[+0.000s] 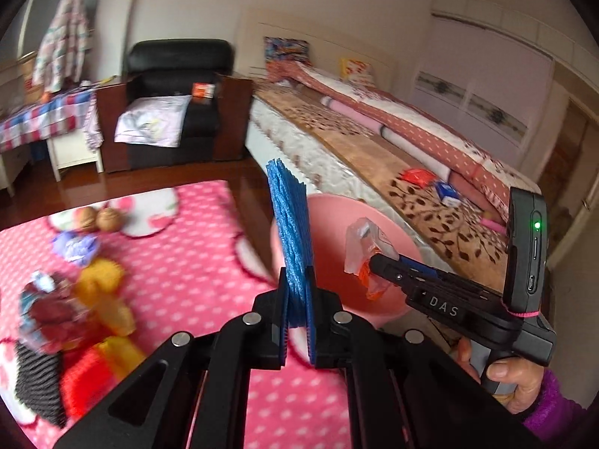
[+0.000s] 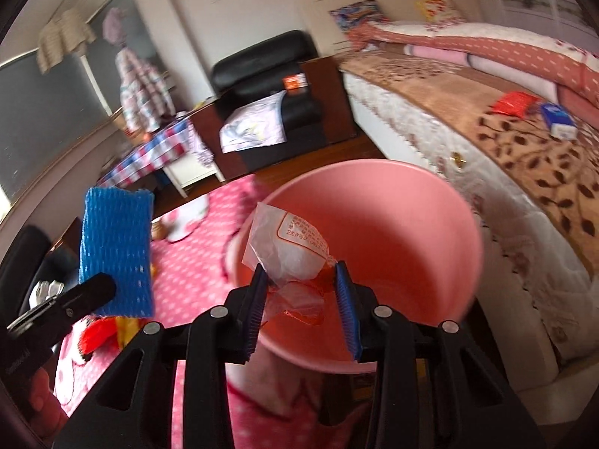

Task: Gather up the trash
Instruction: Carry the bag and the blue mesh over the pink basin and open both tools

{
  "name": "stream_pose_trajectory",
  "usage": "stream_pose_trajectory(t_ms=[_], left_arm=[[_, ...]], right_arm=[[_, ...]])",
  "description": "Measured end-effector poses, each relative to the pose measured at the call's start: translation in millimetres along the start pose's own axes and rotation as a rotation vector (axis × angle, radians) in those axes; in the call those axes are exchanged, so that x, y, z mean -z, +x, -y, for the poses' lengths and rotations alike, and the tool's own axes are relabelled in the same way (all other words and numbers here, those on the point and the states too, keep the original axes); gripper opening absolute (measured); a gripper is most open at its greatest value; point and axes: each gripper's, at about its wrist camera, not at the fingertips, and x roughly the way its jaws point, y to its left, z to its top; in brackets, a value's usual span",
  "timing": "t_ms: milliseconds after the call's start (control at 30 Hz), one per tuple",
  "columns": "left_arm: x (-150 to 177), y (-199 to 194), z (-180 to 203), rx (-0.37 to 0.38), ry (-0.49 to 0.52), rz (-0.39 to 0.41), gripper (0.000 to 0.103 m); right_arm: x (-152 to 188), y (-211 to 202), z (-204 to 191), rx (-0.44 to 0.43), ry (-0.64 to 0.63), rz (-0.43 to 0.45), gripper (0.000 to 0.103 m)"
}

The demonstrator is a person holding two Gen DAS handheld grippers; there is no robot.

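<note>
A pink bucket (image 2: 411,239) stands on the pink dotted rug beside the bed; it also shows in the left wrist view (image 1: 333,224). My left gripper (image 1: 297,280) is shut on a blue foam net sleeve (image 1: 290,224), held upright just left of the bucket; the sleeve shows in the right wrist view (image 2: 118,254). My right gripper (image 2: 301,273) holds a clear and orange plastic wrapper (image 2: 288,254) over the bucket's mouth, with its jaws partly apart and the wrapper between them. The wrapper also shows in the left wrist view (image 1: 365,247).
Several wrappers and scraps (image 1: 75,299) and two walnuts (image 1: 99,219) lie on the rug (image 1: 187,262). A red packet (image 2: 514,103) and a blue box (image 2: 558,119) lie on the bed (image 2: 505,149). A black armchair (image 1: 176,104) stands behind.
</note>
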Motion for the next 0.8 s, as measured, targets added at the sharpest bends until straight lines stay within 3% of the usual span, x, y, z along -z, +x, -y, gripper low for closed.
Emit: stream_pose_trajectory(t_ms=[267, 567, 600, 667, 700, 733, 800], left_arm=[[-5.1, 49.2, 30.5, 0.034, 0.041, -0.059, 0.007], [-1.9, 80.8, 27.6, 0.02, 0.017, -0.116, 0.007], [-1.8, 81.2, 26.1, 0.019, 0.015, -0.115, 0.008], [-1.7, 80.8, 24.7, 0.016, 0.014, -0.111, 0.021], [-1.7, 80.1, 24.4, 0.012, 0.011, -0.108, 0.035], [-1.9, 78.6, 23.1, 0.006, 0.006, -0.098, 0.04], [-2.4, 76.2, 22.1, 0.003, 0.003, -0.09, 0.041]], right_arm=[[-2.1, 9.6, 24.3, 0.068, 0.017, -0.003, 0.037], [1.5, 19.8, 35.4, 0.091, 0.035, -0.029, 0.037], [1.3, 20.5, 36.3, 0.094, 0.037, -0.028, 0.037], [1.8, 19.9, 37.6, 0.1, 0.045, -0.026, 0.038], [1.6, 20.6, 38.9, 0.099, 0.051, -0.028, 0.039], [1.8, 21.5, 39.7, 0.096, 0.059, -0.032, 0.039], [1.9, 23.6, 42.8, 0.08, 0.077, -0.043, 0.04]])
